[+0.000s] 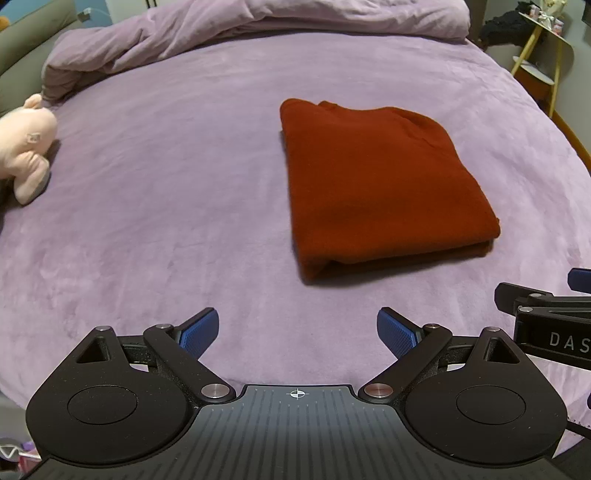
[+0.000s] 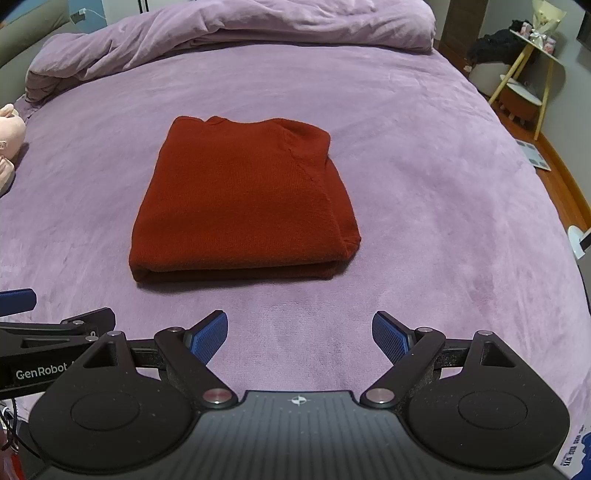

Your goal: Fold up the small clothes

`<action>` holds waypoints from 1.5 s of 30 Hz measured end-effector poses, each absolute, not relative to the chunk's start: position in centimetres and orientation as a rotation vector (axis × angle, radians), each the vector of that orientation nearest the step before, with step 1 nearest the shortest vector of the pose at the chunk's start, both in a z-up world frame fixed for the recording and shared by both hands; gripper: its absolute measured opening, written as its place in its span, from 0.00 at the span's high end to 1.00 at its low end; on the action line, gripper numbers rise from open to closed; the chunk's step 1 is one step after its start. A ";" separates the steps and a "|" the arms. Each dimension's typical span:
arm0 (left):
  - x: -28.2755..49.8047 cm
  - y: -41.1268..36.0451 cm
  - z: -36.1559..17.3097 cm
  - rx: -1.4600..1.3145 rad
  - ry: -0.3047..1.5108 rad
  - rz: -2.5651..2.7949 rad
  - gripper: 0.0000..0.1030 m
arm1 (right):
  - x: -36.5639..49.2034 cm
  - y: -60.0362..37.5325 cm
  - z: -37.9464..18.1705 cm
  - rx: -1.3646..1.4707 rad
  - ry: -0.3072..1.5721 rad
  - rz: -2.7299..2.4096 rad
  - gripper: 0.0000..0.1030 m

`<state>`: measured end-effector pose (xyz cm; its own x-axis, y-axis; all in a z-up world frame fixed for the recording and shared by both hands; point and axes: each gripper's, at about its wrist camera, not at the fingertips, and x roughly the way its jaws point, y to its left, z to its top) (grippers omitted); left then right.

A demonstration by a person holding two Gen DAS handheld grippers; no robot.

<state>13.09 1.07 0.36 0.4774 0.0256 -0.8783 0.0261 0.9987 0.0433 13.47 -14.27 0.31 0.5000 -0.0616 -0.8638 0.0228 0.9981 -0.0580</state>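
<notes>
A rust-red knitted garment point(image 1: 376, 184) point(image 2: 243, 199) lies folded into a neat rectangle on the purple bed cover point(image 1: 166, 229) point(image 2: 443, 221). My left gripper point(image 1: 297, 334) hovers near the bed's front edge, down and to the left of the garment, open with nothing between its blue pads. My right gripper point(image 2: 300, 336) hangs just in front of the garment's near fold, also open and empty. Each gripper shows at the edge of the other's view. Neither touches the cloth.
A crumpled purple duvet point(image 1: 258, 26) point(image 2: 240, 26) is heaped along the far side of the bed. A pink plush toy point(image 1: 26, 147) point(image 2: 9, 136) lies at the left edge. A yellow-legged shelf stand point(image 2: 524, 74) and stool stand on the floor at the right.
</notes>
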 end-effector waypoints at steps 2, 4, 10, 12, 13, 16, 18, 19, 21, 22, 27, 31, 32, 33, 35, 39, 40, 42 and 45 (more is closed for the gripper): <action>13.1 1.0 0.4 0.052 1.073 -0.001 0.07 | 13.5 -14.3 0.3 -0.042 1.046 -0.050 0.16; 13.2 1.0 0.3 0.052 1.075 -0.004 0.07 | 13.4 -14.3 0.3 -0.042 1.044 -0.051 0.16; 13.3 0.9 0.2 0.056 1.076 -0.008 0.07 | 13.4 -14.3 0.3 -0.038 1.043 -0.053 0.16; 13.4 0.9 0.2 0.054 1.077 -0.011 0.07 | 13.4 -14.3 0.4 -0.035 1.042 -0.054 0.16; 13.3 0.9 0.2 0.054 1.077 -0.012 0.07 | 13.4 -14.3 0.4 -0.034 1.042 -0.054 0.16; 13.4 0.9 0.1 0.061 1.077 -0.015 0.07 | 13.4 -14.3 0.4 -0.036 1.040 -0.054 0.16; 13.4 0.8 0.1 0.065 1.077 -0.018 0.07 | 13.4 -14.3 0.4 -0.039 1.038 -0.054 0.16; 13.4 0.7 0.1 0.066 1.076 -0.019 0.07 | 13.3 -14.4 0.4 -0.039 1.038 -0.055 0.16; 13.4 0.7 0.0 0.065 1.076 -0.021 0.07 | 13.4 -14.4 0.4 -0.037 1.037 -0.057 0.16; 13.3 0.7 0.0 0.064 1.076 -0.021 0.07 | 13.4 -14.4 0.4 -0.036 1.037 -0.058 0.16; 13.2 0.6 0.0 0.054 1.073 -0.033 0.07 | 13.3 -14.5 0.4 -0.035 1.032 -0.059 0.16; 12.9 0.6 0.2 0.060 1.048 -0.033 0.07 | 13.3 -14.4 0.4 -0.032 1.033 -0.063 0.16; 12.9 0.6 0.2 0.064 1.047 -0.032 0.07 | 13.3 -14.5 0.4 -0.031 1.033 -0.063 0.16; 12.9 0.6 0.1 0.066 1.048 -0.033 0.07 | 13.3 -14.4 0.4 -0.030 1.033 -0.065 0.16; 13.0 0.6 0.1 0.067 1.051 -0.036 0.07 | 13.3 -14.4 0.4 -0.029 1.033 -0.066 0.16; 13.1 0.5 0.1 0.076 1.053 -0.036 0.07 | 13.3 -14.4 0.4 -0.028 1.031 -0.067 0.16; 13.1 0.5 0.1 0.079 1.053 -0.035 0.06 | 13.3 -14.4 0.4 -0.029 1.032 -0.068 0.16; 13.0 0.4 0.1 0.085 1.054 -0.035 0.07 | 13.3 -14.4 0.4 -0.031 1.031 -0.070 0.16; 13.0 0.3 0.0 0.095 1.055 -0.036 0.06 | 13.3 -14.3 0.3 -0.030 1.032 -0.070 0.16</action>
<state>12.97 0.32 -0.02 0.4931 0.0158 -0.8698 0.0754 0.9953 0.0608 13.33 -14.35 0.33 0.5113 -0.0728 -0.8563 0.0442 0.9973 -0.0584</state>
